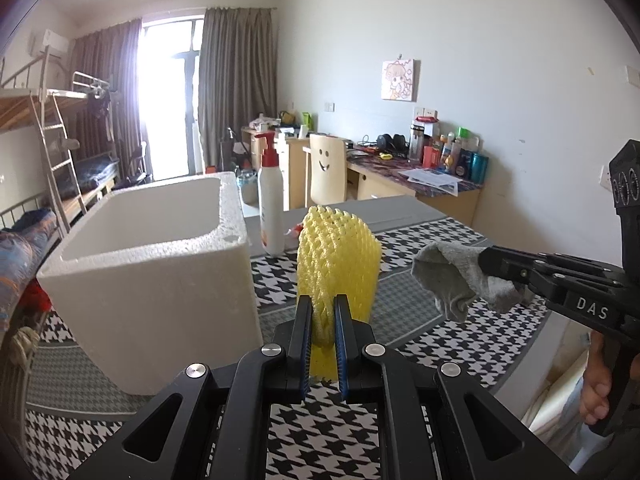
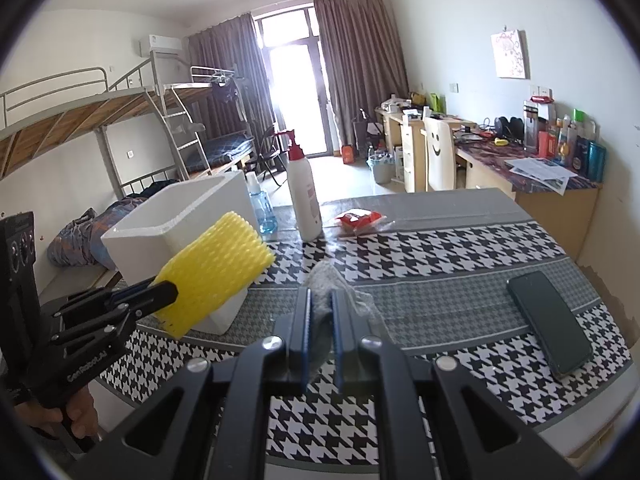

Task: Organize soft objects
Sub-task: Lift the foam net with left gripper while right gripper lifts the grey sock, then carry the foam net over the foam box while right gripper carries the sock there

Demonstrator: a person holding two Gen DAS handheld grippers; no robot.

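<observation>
My left gripper (image 1: 323,304) is shut on a yellow foam net sleeve (image 1: 340,256), held above the houndstooth table just right of the white foam box (image 1: 160,264). From the right wrist view the same left gripper (image 2: 168,290) pinches one end of the yellow sleeve (image 2: 216,268) in front of the box (image 2: 176,216). My right gripper (image 2: 320,300) is shut on a grey sock (image 2: 324,280) that hangs over the table's middle. In the left wrist view the right gripper (image 1: 486,260) comes in from the right with the sock (image 1: 456,276) drooping from its tips.
A white pump bottle (image 2: 304,196) with a red top stands behind the box, a blue-tinted bottle (image 2: 262,208) beside it. A red snack packet (image 2: 358,218) lies further back. A black phone (image 2: 550,322) rests on the tablecloth (image 2: 440,264) at right. A person's hand (image 1: 596,392) grips each handle.
</observation>
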